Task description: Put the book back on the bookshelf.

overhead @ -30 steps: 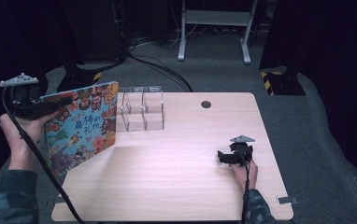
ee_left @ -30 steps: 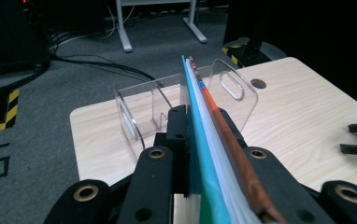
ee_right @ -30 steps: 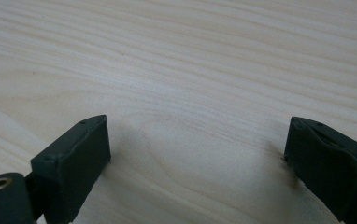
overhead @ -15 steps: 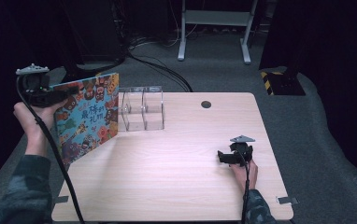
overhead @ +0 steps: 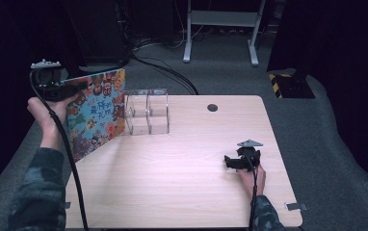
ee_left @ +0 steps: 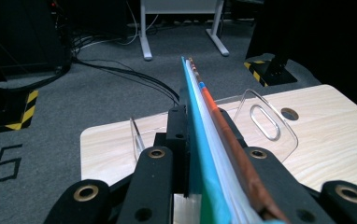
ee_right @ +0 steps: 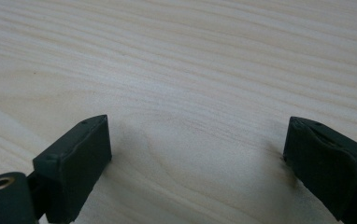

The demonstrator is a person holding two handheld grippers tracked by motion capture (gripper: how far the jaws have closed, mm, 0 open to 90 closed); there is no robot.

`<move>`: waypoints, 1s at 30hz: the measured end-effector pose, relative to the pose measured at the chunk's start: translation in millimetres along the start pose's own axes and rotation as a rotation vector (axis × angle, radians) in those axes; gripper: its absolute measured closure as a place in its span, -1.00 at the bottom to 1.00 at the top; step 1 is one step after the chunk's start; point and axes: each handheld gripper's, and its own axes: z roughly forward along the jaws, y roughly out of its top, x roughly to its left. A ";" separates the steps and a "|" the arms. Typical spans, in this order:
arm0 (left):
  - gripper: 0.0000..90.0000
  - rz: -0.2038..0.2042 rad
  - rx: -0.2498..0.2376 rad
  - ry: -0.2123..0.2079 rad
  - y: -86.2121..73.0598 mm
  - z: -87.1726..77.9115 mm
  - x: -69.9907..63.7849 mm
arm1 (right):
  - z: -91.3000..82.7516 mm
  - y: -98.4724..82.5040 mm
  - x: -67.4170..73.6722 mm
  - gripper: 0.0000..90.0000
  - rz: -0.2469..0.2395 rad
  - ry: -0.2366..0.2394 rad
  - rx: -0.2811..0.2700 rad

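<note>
Book (overhead: 95, 113) was held upright, tilted, over the tabletop's (overhead: 182, 183) left edge, clamped on its upper corner by the left gripper (overhead: 78, 86); jaws were closed tight on the cover and pages, seen edge-on (ee_left: 204, 140) in the left gripper view. Clear acrylic divider rack (overhead: 147, 111) was seen just beside the book's right edge. Right gripper (overhead: 230, 161) was rested on the tabletop near the right side, jaws spread wide, nothing gripped between them.
</note>
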 end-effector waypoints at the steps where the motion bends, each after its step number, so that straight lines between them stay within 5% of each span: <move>1: 0.79 -0.004 0.000 0.000 0.0 2.0 -0.1 | -0.2 0.1 0.0 -0.84 -0.001 0.000 0.002; 11: 0.79 -0.029 -0.032 -0.005 -8.4 17.3 6.2 | -0.4 -0.2 0.1 -0.82 -0.002 0.003 -0.002; 22: 0.78 0.002 0.012 -0.025 -31.4 -9.5 3.7 | -0.3 -0.2 0.9 -0.81 0.003 0.002 -0.008; 30: 0.78 0.024 0.036 -0.016 -70.3 -39.8 -3.7 | -0.7 -0.5 1.7 -0.80 0.006 0.001 -0.008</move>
